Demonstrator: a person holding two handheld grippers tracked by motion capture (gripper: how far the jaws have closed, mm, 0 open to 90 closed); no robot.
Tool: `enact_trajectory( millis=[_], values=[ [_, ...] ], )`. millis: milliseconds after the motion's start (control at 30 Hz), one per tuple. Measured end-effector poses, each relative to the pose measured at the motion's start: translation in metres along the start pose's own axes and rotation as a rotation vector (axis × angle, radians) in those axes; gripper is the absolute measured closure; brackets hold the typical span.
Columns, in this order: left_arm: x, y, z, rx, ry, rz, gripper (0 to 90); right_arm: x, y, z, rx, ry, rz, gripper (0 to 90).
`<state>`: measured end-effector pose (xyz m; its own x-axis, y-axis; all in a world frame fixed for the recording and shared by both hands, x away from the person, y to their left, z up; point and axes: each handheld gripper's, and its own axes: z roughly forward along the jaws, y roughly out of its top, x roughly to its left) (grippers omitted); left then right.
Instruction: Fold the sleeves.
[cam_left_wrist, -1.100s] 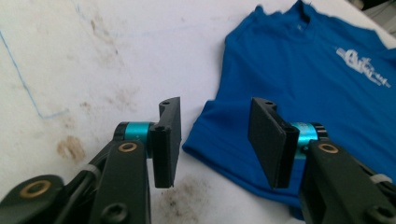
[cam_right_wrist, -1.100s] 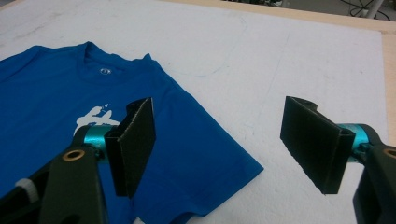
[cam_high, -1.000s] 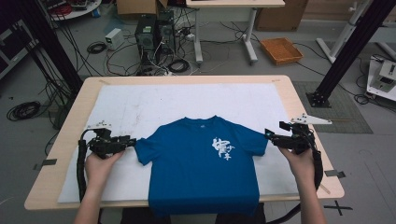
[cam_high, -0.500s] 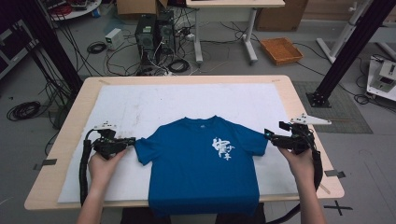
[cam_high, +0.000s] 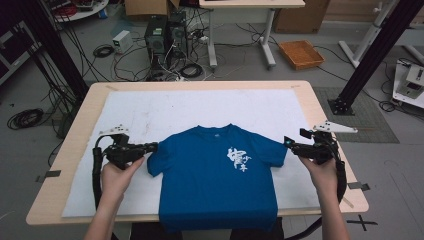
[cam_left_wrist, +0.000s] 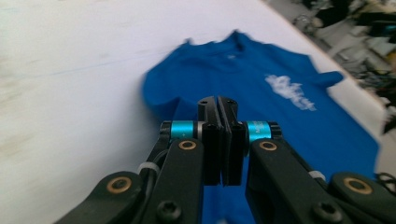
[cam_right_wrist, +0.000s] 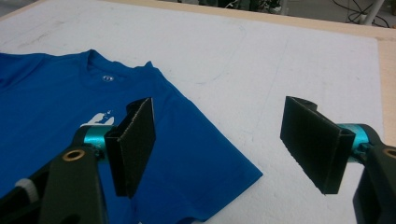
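A blue t-shirt with a white print lies flat, front up, on the white mat. My left gripper is shut on the edge of the shirt's left sleeve; in the left gripper view its jaws are pressed together with blue cloth rising to their tips. My right gripper is at the right sleeve and stands open. In the right gripper view one pad hangs over that sleeve, the other over bare mat.
The mat covers most of the wooden table. The shirt's hem hangs over the table's near edge. Beyond the table, on the floor, are computer cases, cables, an orange tray and black stand legs.
My left gripper has moved right to the left sleeve, closed on its edge and risen a little. The right gripper has stayed in place, open.
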<state>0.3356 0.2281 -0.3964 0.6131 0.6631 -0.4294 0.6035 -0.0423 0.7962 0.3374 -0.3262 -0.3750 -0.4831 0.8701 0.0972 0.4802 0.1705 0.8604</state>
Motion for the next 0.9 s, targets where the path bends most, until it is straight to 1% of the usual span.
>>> enact_trajectory(
  millis=[67, 200, 233, 267, 300, 333, 400, 467, 500, 533, 600, 633, 667, 700, 733, 767, 800, 833, 867, 900],
  values=[
    [-0.01, 0.004, 0.011, -0.005, -0.059, -0.026, 88.5, 0.0, 0.001, -0.001, -0.002, -0.002, 0.002, 26.4],
    [-0.028, 0.011, 0.036, 0.011, -0.125, -0.058, 88.5, 0.001, 0.002, -0.002, -0.01, -0.002, 0.001, 26.4],
    [-0.032, 0.012, 0.043, 0.019, -0.128, -0.06, 88.6, 0.001, 0.002, -0.002, -0.01, -0.004, -0.001, 26.4],
    [-0.035, 0.013, 0.049, 0.028, -0.12, -0.05, 88.5, 0.001, 0.002, -0.002, -0.009, -0.006, -0.001, 26.4],
    [-0.038, 0.014, 0.056, 0.039, -0.118, -0.05, 88.6, 0.001, 0.002, -0.002, -0.009, -0.007, -0.002, 26.4],
    [-0.04, 0.014, 0.062, 0.048, -0.12, -0.056, 88.6, 0.001, 0.002, -0.002, -0.009, -0.007, -0.003, 26.4],
    [-0.044, 0.013, 0.076, 0.07, -0.119, -0.054, 88.5, 0.001, 0.001, -0.002, -0.007, -0.008, -0.003, 26.4],
    [-0.046, 0.011, 0.087, 0.086, -0.119, -0.053, 88.5, 0.001, 0.001, -0.001, -0.004, -0.009, -0.003, 26.4],
    [-0.046, 0.011, 0.087, 0.086, -0.119, -0.053, 88.5, 0.001, 0.001, -0.001, -0.003, -0.01, -0.005, 26.4],
    [-0.048, 0.008, 0.098, 0.096, -0.109, -0.048, 88.5, 0.001, 0.0, 0.0, -0.001, -0.009, -0.007, 26.4],
    [-0.047, 0.006, 0.107, 0.098, -0.097, -0.046, 88.4, 0.001, 0.0, 0.001, 0.002, -0.011, -0.007, 26.4],
    [-0.046, 0.006, 0.11, 0.092, -0.1, -0.034, 88.1, 0.001, -0.001, 0.001, 0.005, -0.011, -0.006, 26.4],
    [-0.046, 0.005, 0.113, 0.079, -0.097, -0.026, 81.9, 0.001, -0.001, 0.002, 0.007, -0.012, -0.007, 26.4],
    [-0.046, 0.005, 0.113, 0.079, -0.097, -0.026, 69.3, 0.001, -0.001, 0.002, 0.007, -0.012, -0.007, 26.4],
    [-0.045, 0.005, 0.114, 0.07, -0.093, -0.024, 69.3, 0.001, -0.001, 0.003, 0.009, -0.01, -0.005, 26.4],
    [-0.044, 0.006, 0.112, 0.057, -0.098, -0.011, 61.4, 0.001, -0.002, 0.003, 0.011, -0.008, -0.004, 26.4],
    [-0.045, 0.006, 0.11, 0.038, -0.093, 0.005, 56.7, 0.001, -0.002, 0.004, 0.01, -0.007, -0.003, 26.4],
    [-0.045, 0.007, 0.106, 0.023, -0.089, 0.023, 50.4, 0.001, -0.003, 0.004, 0.011, -0.005, 0.002, 26.5],
    [-0.045, 0.008, 0.1, -0.001, -0.077, 0.053, 47.1, 0.001, -0.003, 0.005, 0.014, -0.004, 0.006, 26.6],
    [-0.045, 0.009, 0.094, -0.02, -0.059, 0.076, 47.1, 0.001, -0.003, 0.005, 0.014, -0.004, 0.006, 26.6]
  ],
)
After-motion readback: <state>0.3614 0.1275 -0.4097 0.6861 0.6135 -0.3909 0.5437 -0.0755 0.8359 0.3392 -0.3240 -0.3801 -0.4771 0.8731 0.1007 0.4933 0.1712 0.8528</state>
